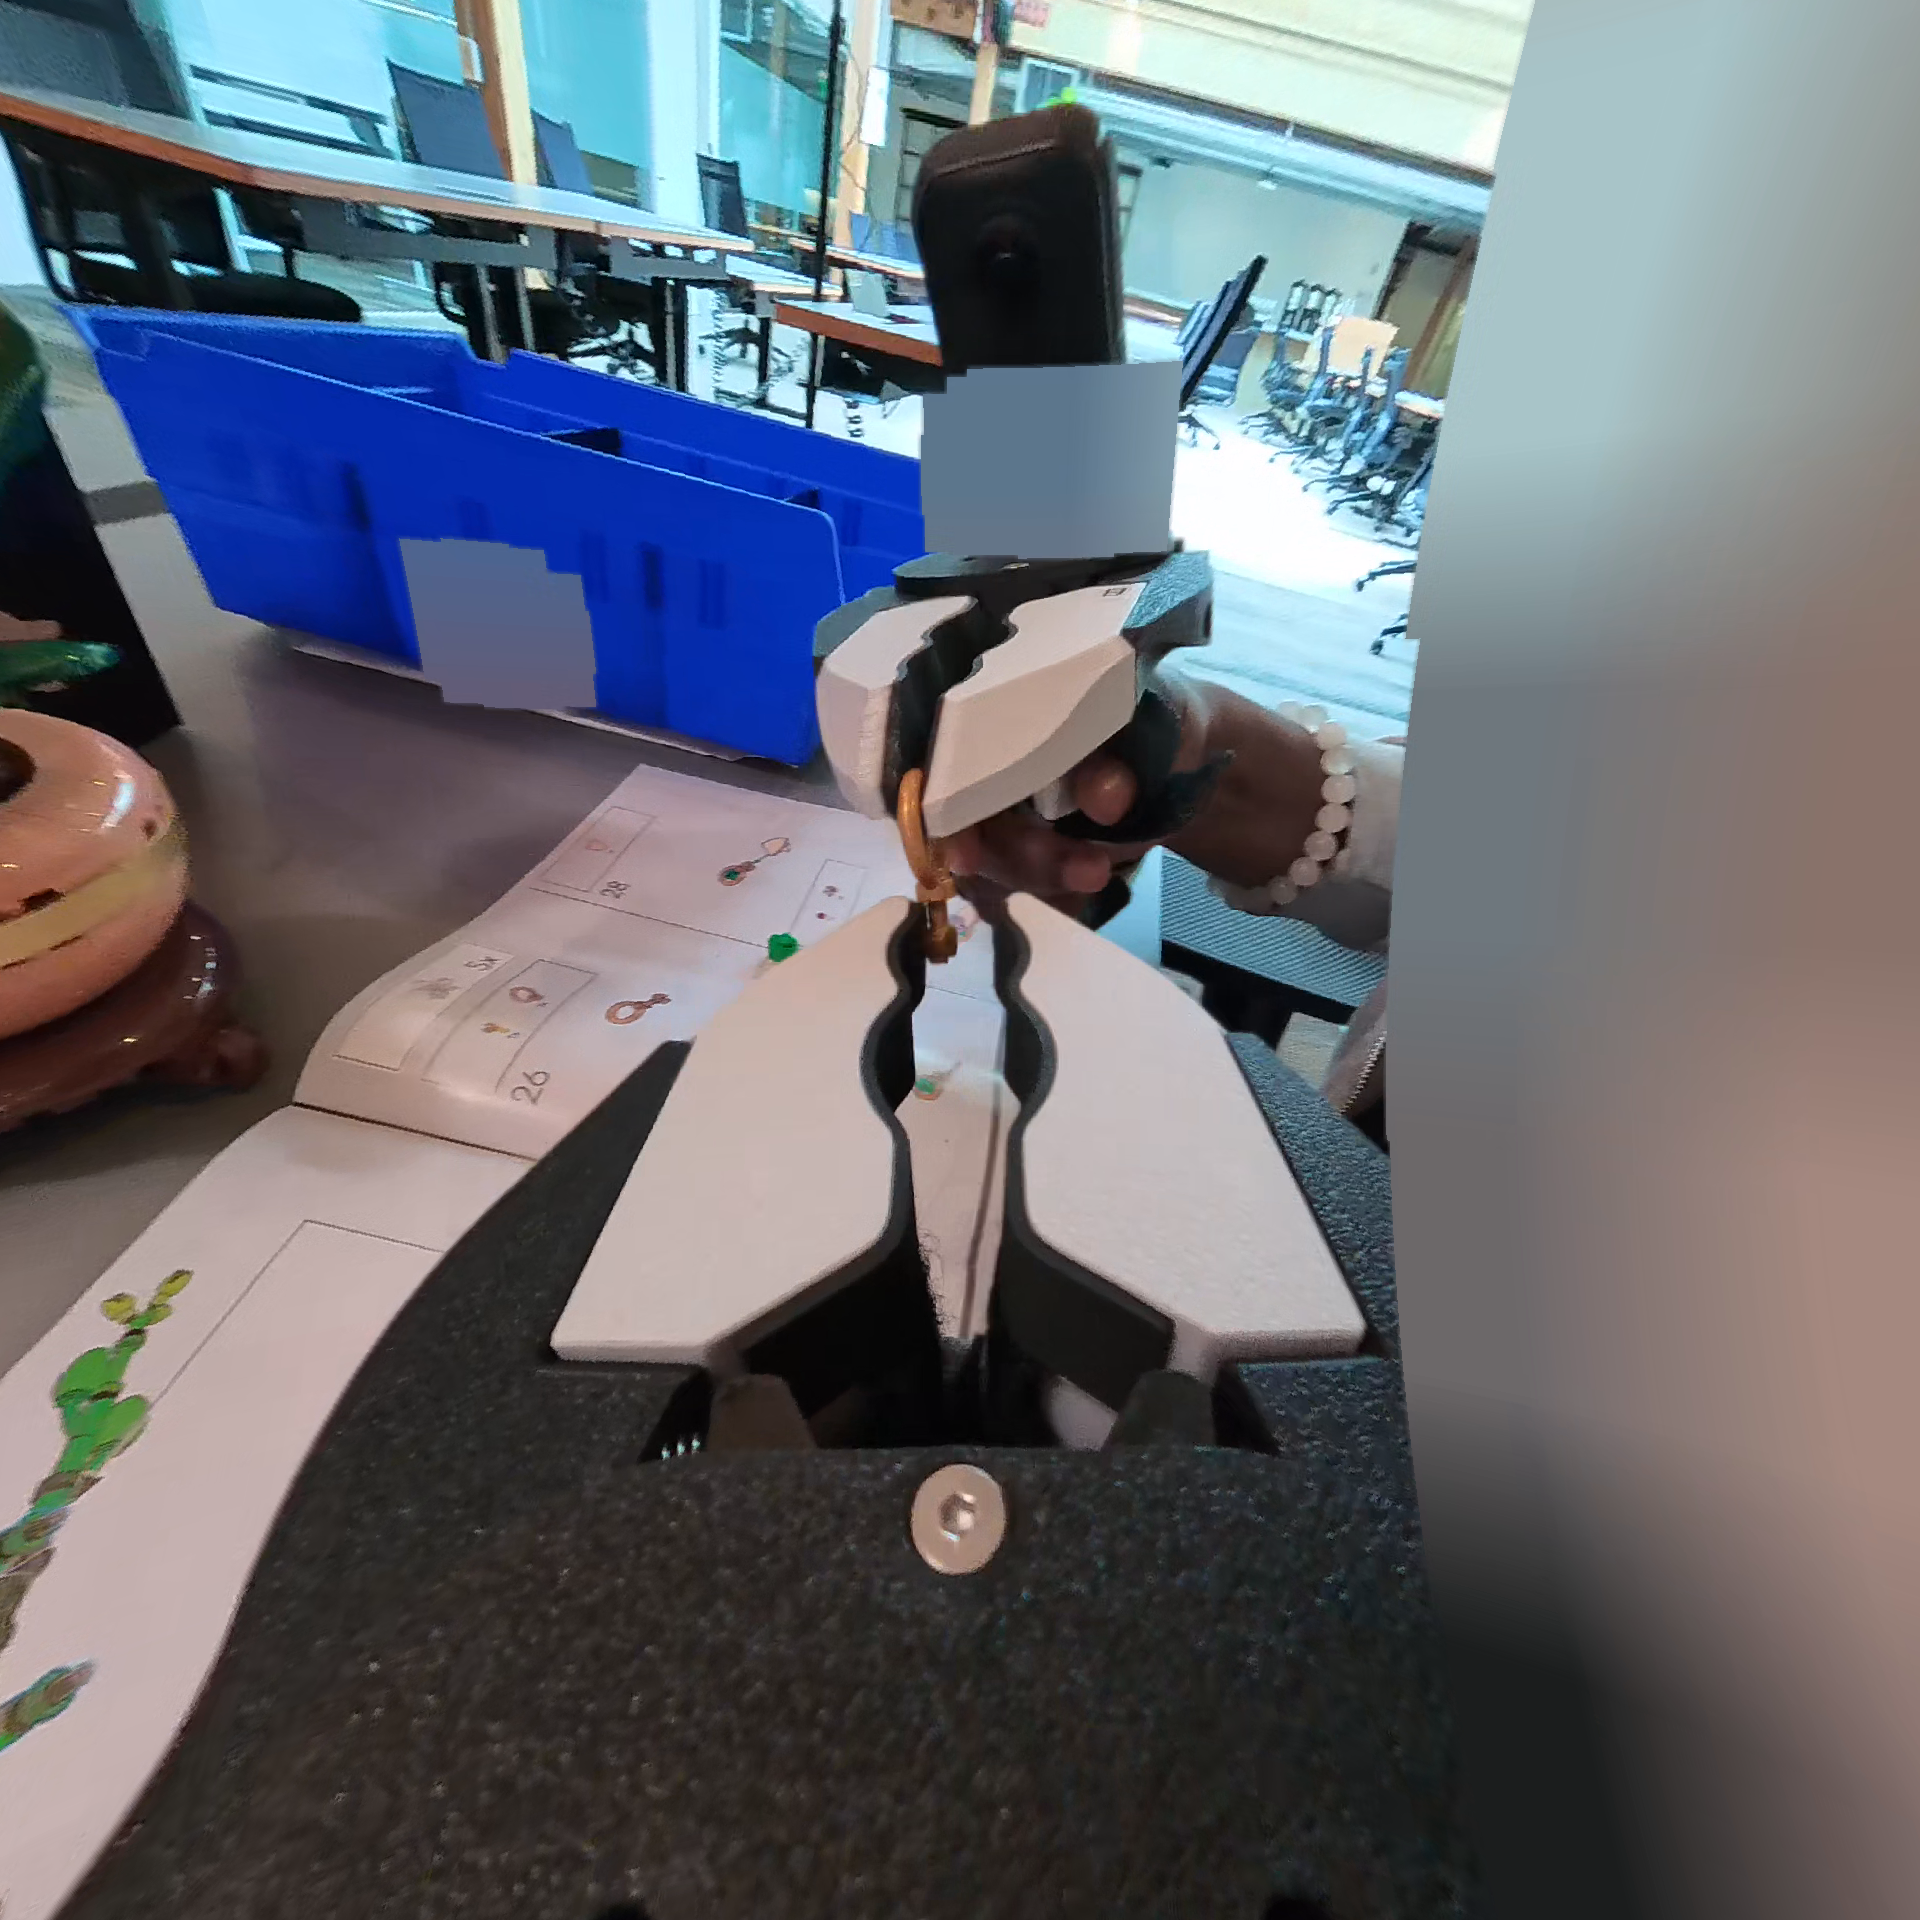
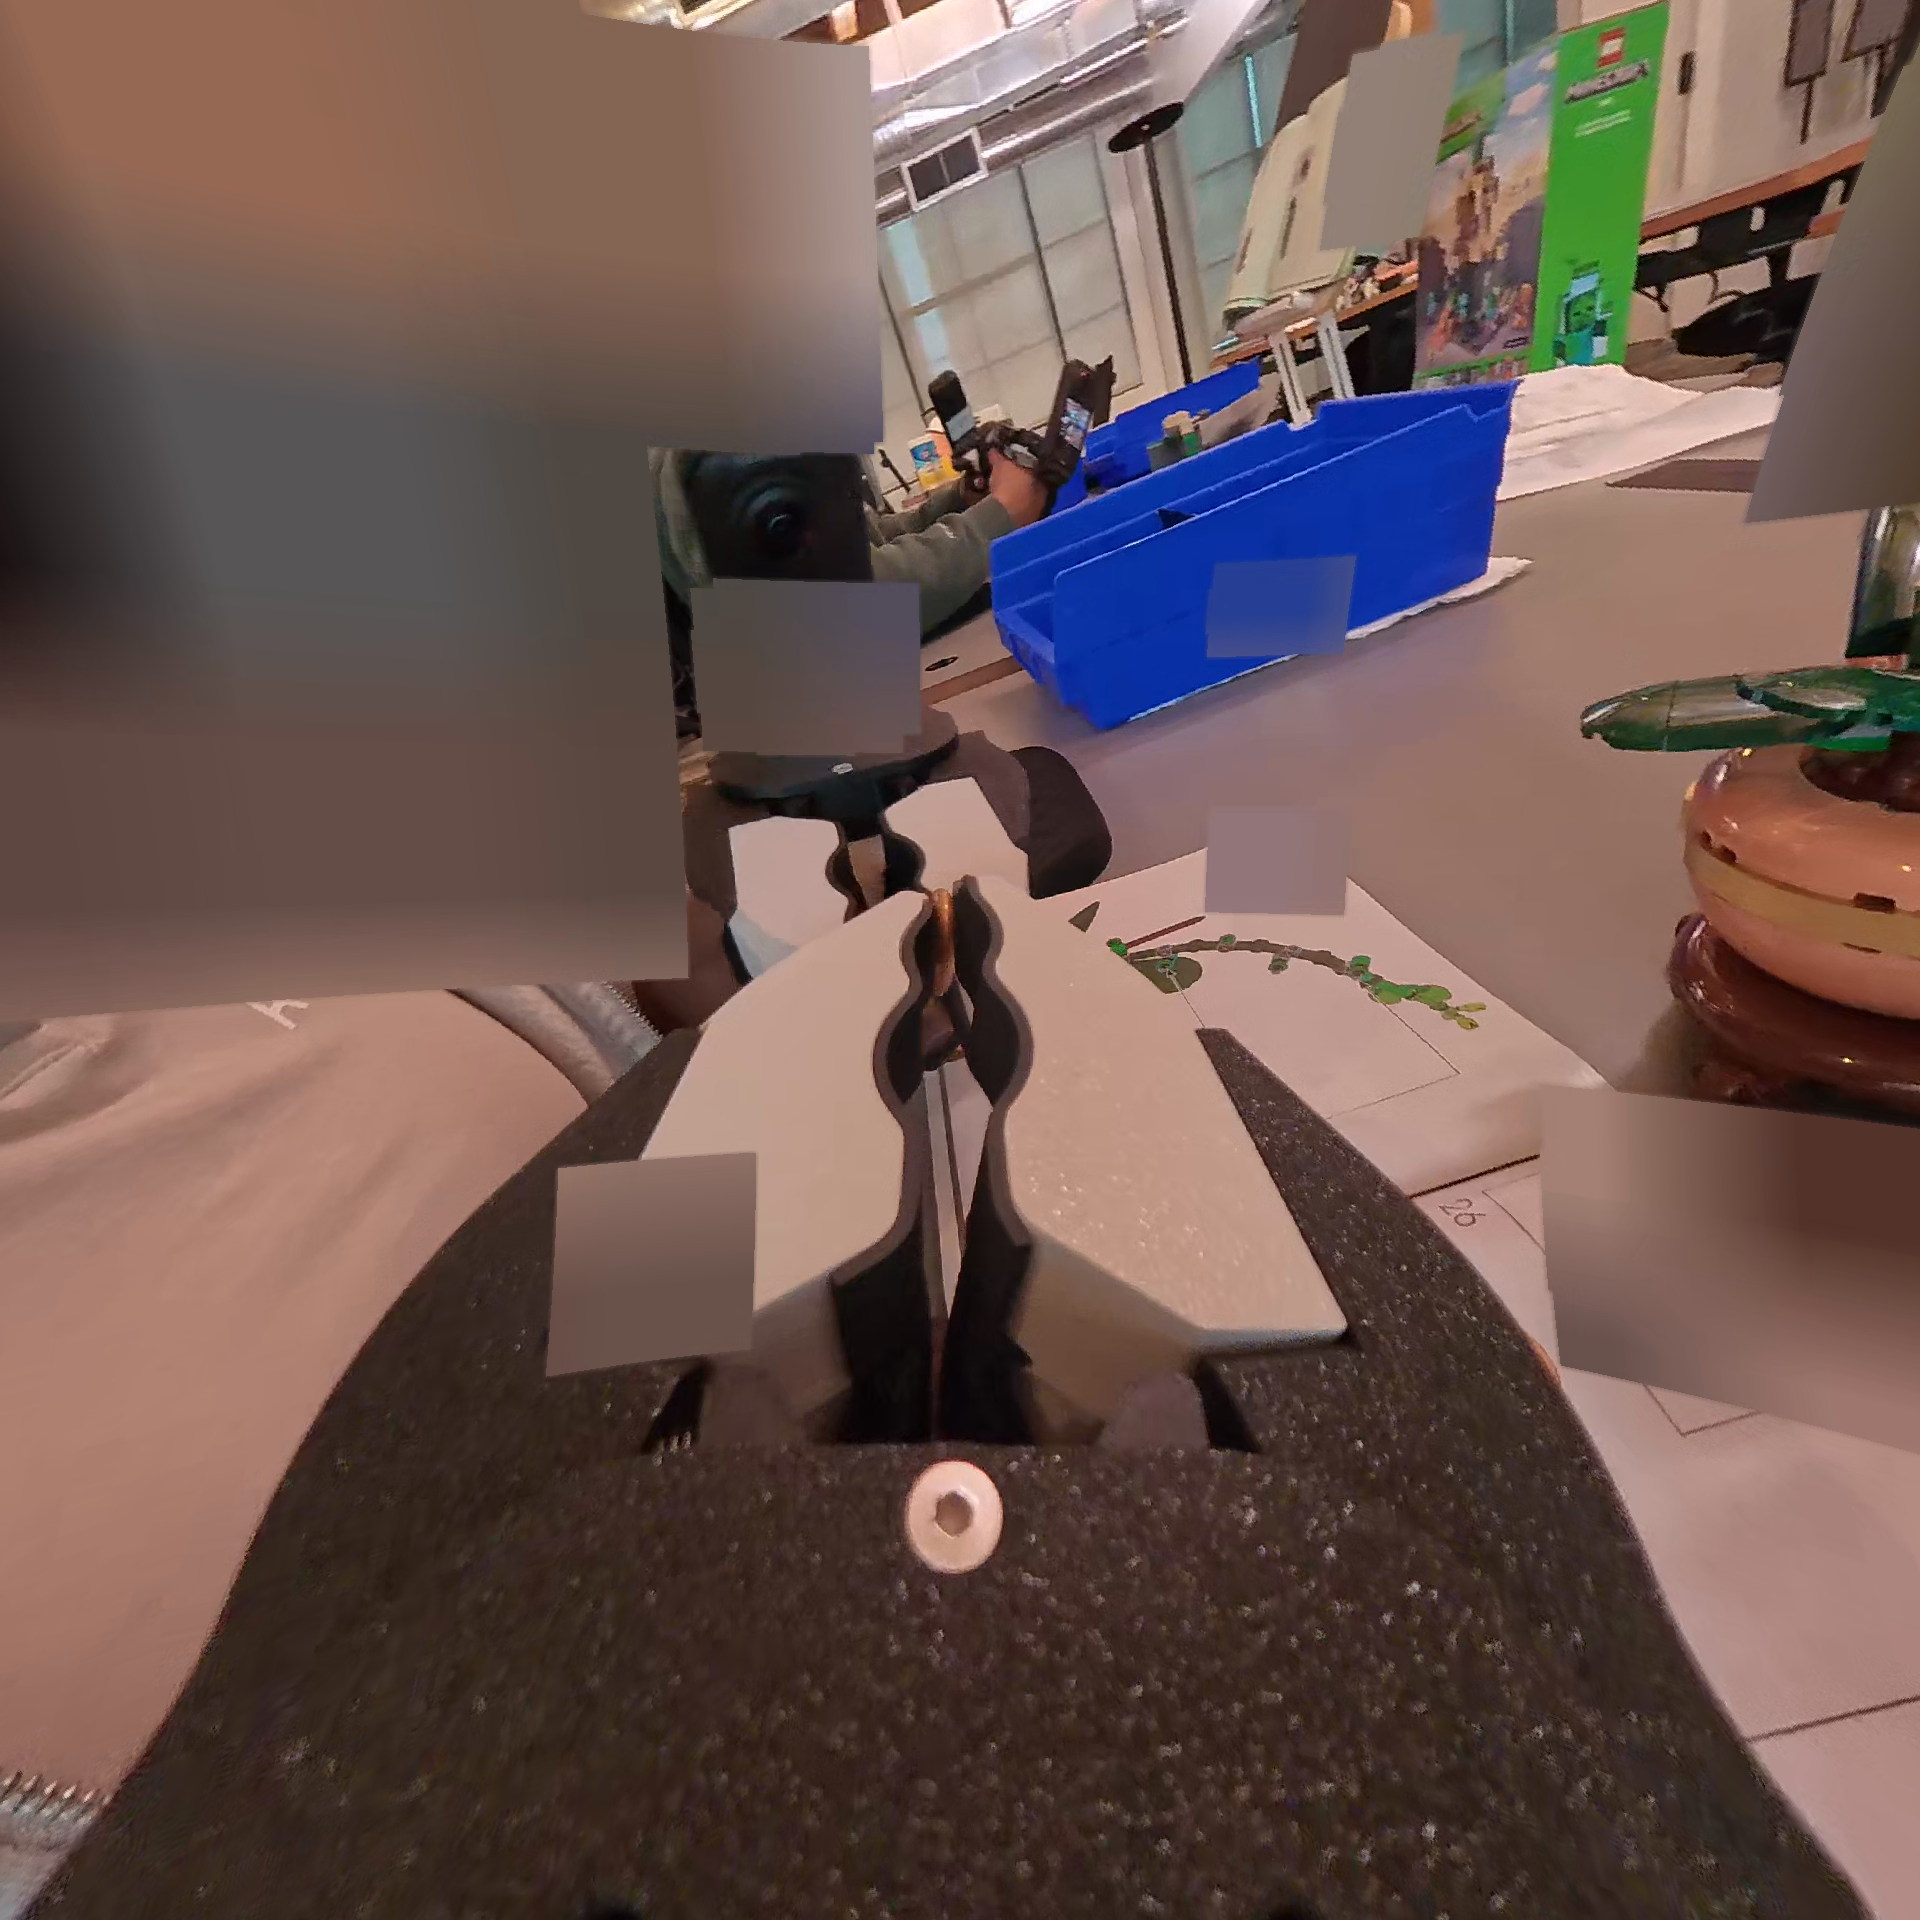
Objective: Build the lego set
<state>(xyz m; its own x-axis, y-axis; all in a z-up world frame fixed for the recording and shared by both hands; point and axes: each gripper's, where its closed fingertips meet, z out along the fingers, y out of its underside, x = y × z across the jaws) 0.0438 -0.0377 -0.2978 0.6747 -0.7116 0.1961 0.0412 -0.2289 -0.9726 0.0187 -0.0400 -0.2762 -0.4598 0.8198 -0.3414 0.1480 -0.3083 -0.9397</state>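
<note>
My right gripper (image 2: 943,896) is shut on a small gold ring-shaped lego piece (image 2: 943,935), pinched at its fingertips. In the left wrist view the right gripper (image 1: 904,816) points down and toward me, and the gold piece (image 1: 935,894) hangs from it. The piece's lower end sits in the gap between the tips of my left gripper (image 1: 951,920), close to the left finger. The left jaws stand a little apart and do not clamp it. The left gripper also shows beyond the right one (image 2: 873,868). Both are held above the open instruction booklet (image 1: 520,987).
A pink lego pot on a brown base (image 1: 73,883) (image 2: 1808,894) with green leaves (image 2: 1745,717) stands beside the booklet (image 2: 1299,997). A blue bin (image 1: 468,499) (image 2: 1247,540) sits farther back. A tiny green piece (image 1: 779,945) lies on the page. A person's hand with a bead bracelet (image 1: 1320,810) holds the right gripper. My two grippers' fingertips are within a few centimetres of each other.
</note>
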